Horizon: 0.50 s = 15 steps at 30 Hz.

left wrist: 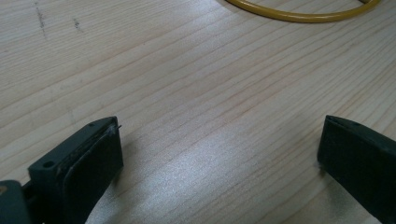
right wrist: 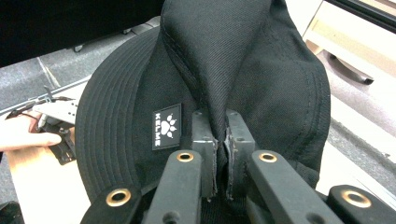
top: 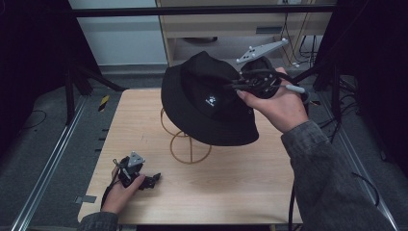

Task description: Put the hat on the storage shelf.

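Observation:
A black bucket hat with a small white logo patch hangs in the air above a yellow wire hat stand. My right gripper is shut on a fold of the hat's crown, and in the high view it is held up at the hat's right side. My left gripper rests on the wooden table near the front left corner. Its jaws stand wide apart over bare wood, and its left pad holds nothing.
The stand's yellow base ring lies just ahead of the left gripper. Black tripod legs flank the table on both sides. A light wooden cabinet stands behind the table's far edge.

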Motion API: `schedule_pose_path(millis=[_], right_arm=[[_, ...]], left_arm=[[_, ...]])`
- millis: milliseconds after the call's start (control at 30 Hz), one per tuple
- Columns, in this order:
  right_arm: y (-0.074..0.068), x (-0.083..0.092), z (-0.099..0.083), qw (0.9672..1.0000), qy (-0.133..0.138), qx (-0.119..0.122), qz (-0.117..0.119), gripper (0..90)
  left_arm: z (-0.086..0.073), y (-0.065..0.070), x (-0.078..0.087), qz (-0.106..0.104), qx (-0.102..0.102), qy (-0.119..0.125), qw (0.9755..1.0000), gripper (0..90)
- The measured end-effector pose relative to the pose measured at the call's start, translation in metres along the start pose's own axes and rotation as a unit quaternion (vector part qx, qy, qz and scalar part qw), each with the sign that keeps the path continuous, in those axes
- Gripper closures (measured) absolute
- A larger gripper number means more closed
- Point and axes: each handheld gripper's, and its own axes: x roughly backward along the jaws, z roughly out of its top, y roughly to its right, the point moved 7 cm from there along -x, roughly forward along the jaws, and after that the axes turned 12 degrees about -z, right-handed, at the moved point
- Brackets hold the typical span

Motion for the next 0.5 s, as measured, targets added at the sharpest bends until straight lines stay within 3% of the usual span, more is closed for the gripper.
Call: schedule_pose_path(millis=[500], right_arm=[[-0.015,-0.018,0.008,0.9998,0.0,0.008,0.017,85.5]], left_arm=[[0.0,0.0,0.0,0.0,0.0,0.0,1.0,0.0]])
